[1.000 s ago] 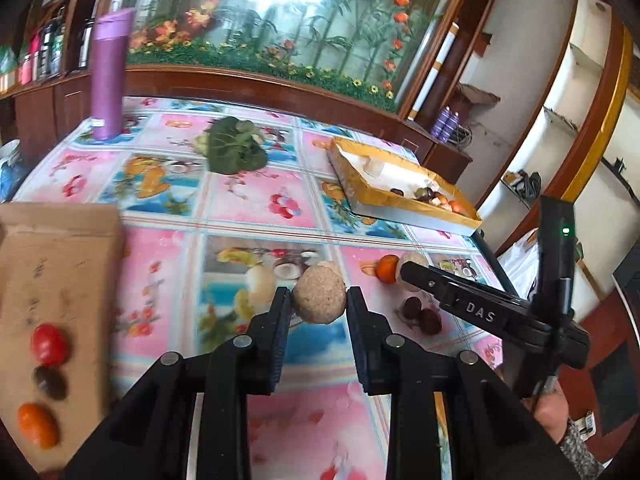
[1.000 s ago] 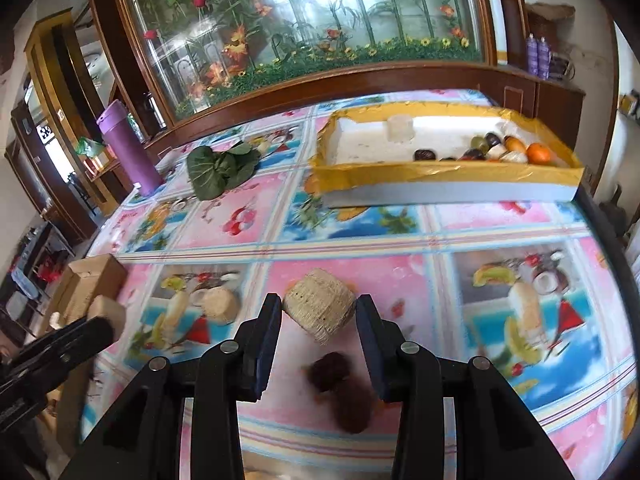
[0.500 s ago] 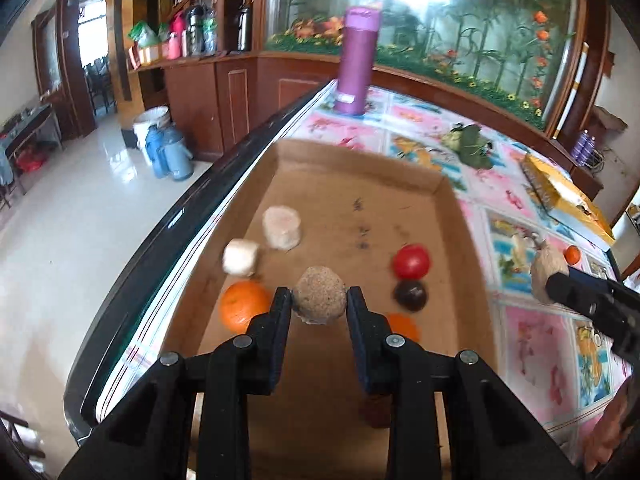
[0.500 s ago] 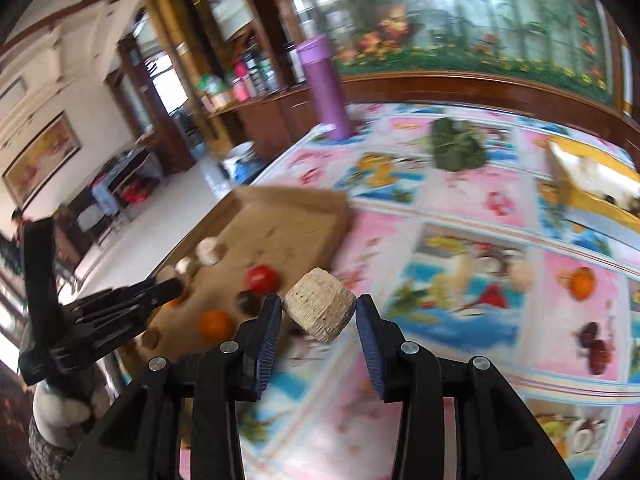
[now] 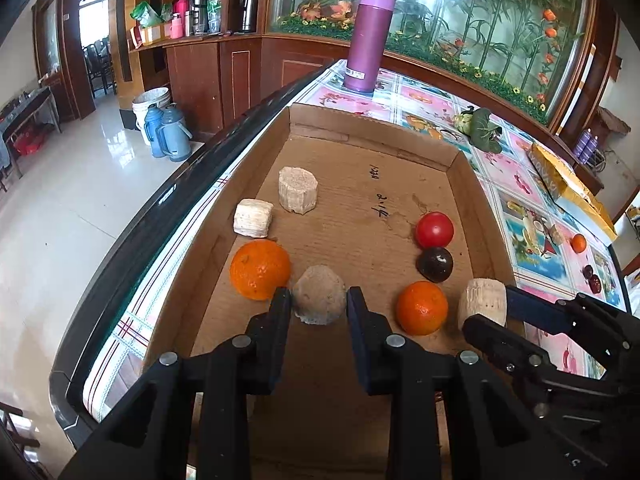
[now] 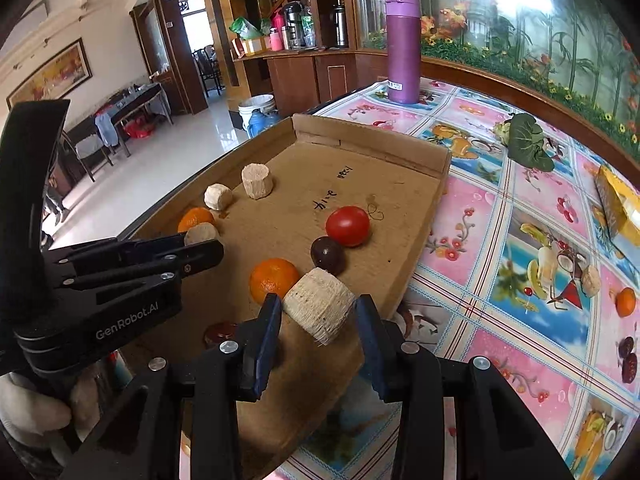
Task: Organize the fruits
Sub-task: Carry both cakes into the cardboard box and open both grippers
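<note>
Nearest, the left gripper point(image 5: 319, 309) has its fingers clamped on a rough, round tan lump point(image 5: 319, 300), low over the near end of the cardboard tray point(image 5: 400, 156). To its right, the right gripper point(image 6: 316, 314) pinches a pale ribbed cylinder point(image 6: 320, 305) by its flat ends above the tray's near right edge. Both pieces look light, dry and stiff, with a grainy surface that should not slip. Farther in lie oranges point(image 5: 260, 269), a dark plum point(image 5: 435, 264) and a tomato point(image 5: 434, 230), the last soft-skinned and best held gently across its middle.
</note>
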Demonstrator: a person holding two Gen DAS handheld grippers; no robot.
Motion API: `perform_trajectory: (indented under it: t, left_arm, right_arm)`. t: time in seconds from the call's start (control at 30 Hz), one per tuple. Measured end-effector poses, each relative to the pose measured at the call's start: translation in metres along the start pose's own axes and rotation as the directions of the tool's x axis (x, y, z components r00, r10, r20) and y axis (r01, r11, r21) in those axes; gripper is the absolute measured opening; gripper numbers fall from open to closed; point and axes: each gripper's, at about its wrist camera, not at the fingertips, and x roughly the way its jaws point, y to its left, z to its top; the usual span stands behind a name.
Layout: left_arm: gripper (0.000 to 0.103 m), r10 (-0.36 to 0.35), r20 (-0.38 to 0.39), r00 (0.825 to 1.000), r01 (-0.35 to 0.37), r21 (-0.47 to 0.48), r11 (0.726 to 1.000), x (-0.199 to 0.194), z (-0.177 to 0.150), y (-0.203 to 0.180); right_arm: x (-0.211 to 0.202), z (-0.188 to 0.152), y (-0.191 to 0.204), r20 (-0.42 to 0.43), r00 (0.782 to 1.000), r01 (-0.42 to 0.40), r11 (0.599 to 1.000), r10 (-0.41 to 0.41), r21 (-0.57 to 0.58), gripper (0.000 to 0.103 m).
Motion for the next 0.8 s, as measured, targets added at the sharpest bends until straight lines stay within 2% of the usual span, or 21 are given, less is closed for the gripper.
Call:
perform_trajectory:
  t: [0.07, 0.33, 0.43, 0.47, 0.6, 0.8]
  left_arm:
    - [0.029, -0.009, 0.009, 1.000, 0.009, -0.015, 1.000, -0.003, 0.002, 0.002]
    - [0.046, -0.027, 0.055, 0.998, 0.029, -0.035, 0.999, -0.020, 0.003, 0.003]
    - [0.048, -0.035, 0.068, 0.997, 0.038, -0.045, 0.998, -0.027, 0.003, 0.005]
    - [0.049, -0.037, 0.073, 0.997, 0.040, -0.049, 0.998, -0.029, 0.003, 0.006]
    - [0.053, -0.049, 0.091, 0.995, 0.056, -0.072, 0.996, -0.039, 0.004, 0.008]
    - [0.061, -0.048, 0.114, 0.992, 0.053, -0.040, 0.998, -0.055, 0.002, -0.003]
  right_arm:
    - [0.002, 0.000, 0.002, 0.000, 1.000, 0.012, 1.000, -0.012, -0.011, 0.043]
    - [0.005, 0.000, 0.006, 0.005, 0.999, 0.035, 0.999, -0.035, -0.031, 0.043]
    - [0.005, 0.000, 0.005, 0.006, 0.999, 0.034, 0.999, -0.034, -0.027, 0.043]
    - [0.004, 0.000, 0.006, 0.007, 0.999, 0.035, 0.999, -0.035, -0.026, 0.044]
    - [-0.006, 0.000, 0.007, 0.035, 0.998, 0.045, 0.999, -0.044, -0.025, 0.060]
    - [-0.027, -0.002, -0.001, 0.074, 0.996, 0.053, 0.999, -0.054, 0.008, 0.065]
